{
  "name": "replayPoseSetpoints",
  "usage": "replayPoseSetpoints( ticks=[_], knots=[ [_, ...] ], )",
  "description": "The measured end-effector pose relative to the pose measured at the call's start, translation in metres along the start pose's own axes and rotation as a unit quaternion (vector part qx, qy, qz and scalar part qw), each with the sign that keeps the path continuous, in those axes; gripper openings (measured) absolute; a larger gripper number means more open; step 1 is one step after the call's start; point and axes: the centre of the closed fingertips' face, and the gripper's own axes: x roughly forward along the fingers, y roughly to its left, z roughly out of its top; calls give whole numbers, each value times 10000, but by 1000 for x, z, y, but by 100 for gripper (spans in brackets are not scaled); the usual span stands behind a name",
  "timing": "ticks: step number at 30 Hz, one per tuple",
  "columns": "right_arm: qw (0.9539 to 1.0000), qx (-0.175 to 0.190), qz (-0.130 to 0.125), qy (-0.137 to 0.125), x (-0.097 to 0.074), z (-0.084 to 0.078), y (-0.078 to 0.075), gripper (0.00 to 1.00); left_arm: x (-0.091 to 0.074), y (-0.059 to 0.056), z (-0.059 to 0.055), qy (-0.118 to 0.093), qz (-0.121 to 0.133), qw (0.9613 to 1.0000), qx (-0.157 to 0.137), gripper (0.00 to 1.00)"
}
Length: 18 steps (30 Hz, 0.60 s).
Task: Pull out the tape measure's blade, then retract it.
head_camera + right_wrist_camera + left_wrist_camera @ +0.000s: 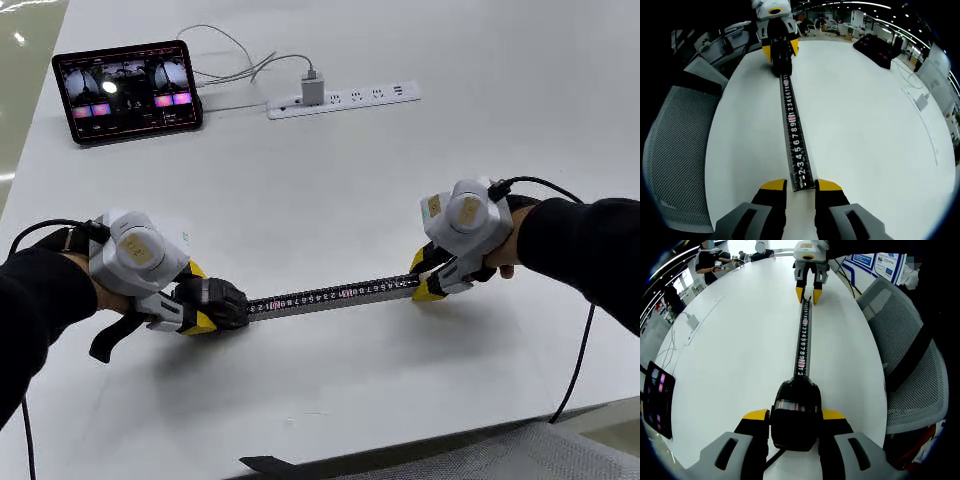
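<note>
The black tape measure case (222,302) sits on the white table (330,190), and my left gripper (203,297) is shut on it, one yellow-tipped finger on each side. In the left gripper view the case (796,412) lies between the jaws of the left gripper (795,416). The blade (330,296) is pulled out and lies flat towards the right, numbers up. My right gripper (422,278) is shut on the blade's free end. In the right gripper view the blade (794,130) ends between the fingertips of the right gripper (801,186), with the left gripper (777,47) at its far end.
A tablet (128,88) with a lit screen stands at the back left. A white power strip (345,98) with a charger and cables lies behind the work. A grey mesh chair (910,365) stands by the table's near edge (420,440). People sit at the far end (715,260).
</note>
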Motion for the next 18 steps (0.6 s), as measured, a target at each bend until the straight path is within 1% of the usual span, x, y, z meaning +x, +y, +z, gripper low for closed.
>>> replayPoseSetpoints(
  ticks=[3, 5, 10, 12, 14, 16, 18],
  knots=[
    [10000, 13, 41, 40, 1, 1, 1, 19, -2, 1, 0, 1, -4, 10000, -43, 34],
    [9999, -83, 41, 67, 1, 2, 2, 20, -3, 2, 0, -1, 4, 10000, -27, 35],
    [9998, -176, 48, 52, 1, 6, 1, 25, -4, 1, 1, -12, -28, 10000, -57, 35],
    [9997, -239, 30, 58, 1, 6, -1, 25, -8, 4, 3, -94, -29, 9998, -170, 37],
    [9998, -203, 21, 45, -1, 8, -3, 27, -9, 6, 2, -97, -7, 9997, -227, 39],
    [10000, -7, -6, 37, -3, 10, -3, 29, -11, 9, -2, -57, 13, 9992, -399, 43],
    [9999, 127, -27, -24, -5, 13, -3, 34, -13, 14, -3, -95, 81, 9978, -647, 48]
  ],
)
